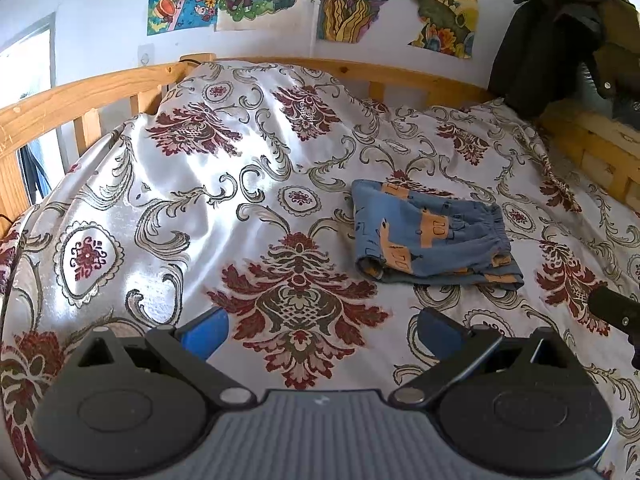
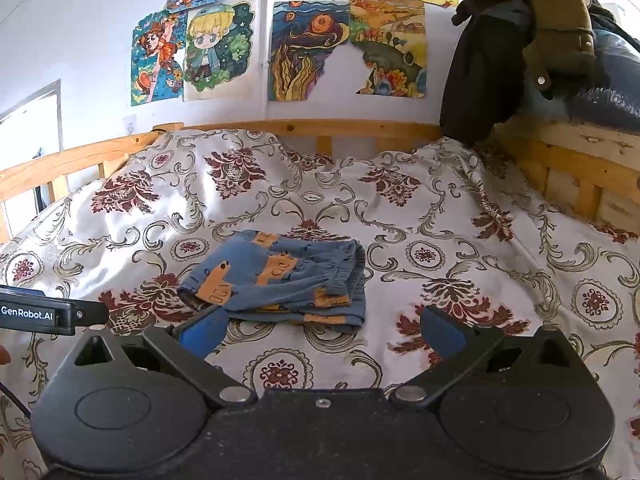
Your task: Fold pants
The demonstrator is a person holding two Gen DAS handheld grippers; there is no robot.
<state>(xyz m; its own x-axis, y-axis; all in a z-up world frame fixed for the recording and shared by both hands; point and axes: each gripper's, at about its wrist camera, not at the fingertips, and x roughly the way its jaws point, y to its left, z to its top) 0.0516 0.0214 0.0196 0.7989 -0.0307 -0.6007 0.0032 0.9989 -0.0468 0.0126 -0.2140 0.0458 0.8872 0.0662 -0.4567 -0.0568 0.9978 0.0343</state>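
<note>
Small blue pants (image 1: 434, 236) with orange print lie folded into a compact bundle on the bed, elastic waistband toward the right. In the right wrist view the pants (image 2: 280, 280) sit just beyond the fingers, left of centre. My left gripper (image 1: 322, 330) hovers open above the bedspread, to the near left of the pants, with nothing between its blue pads. My right gripper (image 2: 322, 330) is open too, close to the near edge of the bundle but apart from it. The left gripper's body (image 2: 40, 314) shows at the left edge of the right wrist view.
A white satin bedspread (image 1: 200, 200) with dark red floral patterns covers the bed. A wooden bed rail (image 2: 304, 130) runs along the far side and right. Dark jackets (image 2: 520, 52) hang over the right corner post. Colourful drawings (image 2: 304, 48) hang on the wall.
</note>
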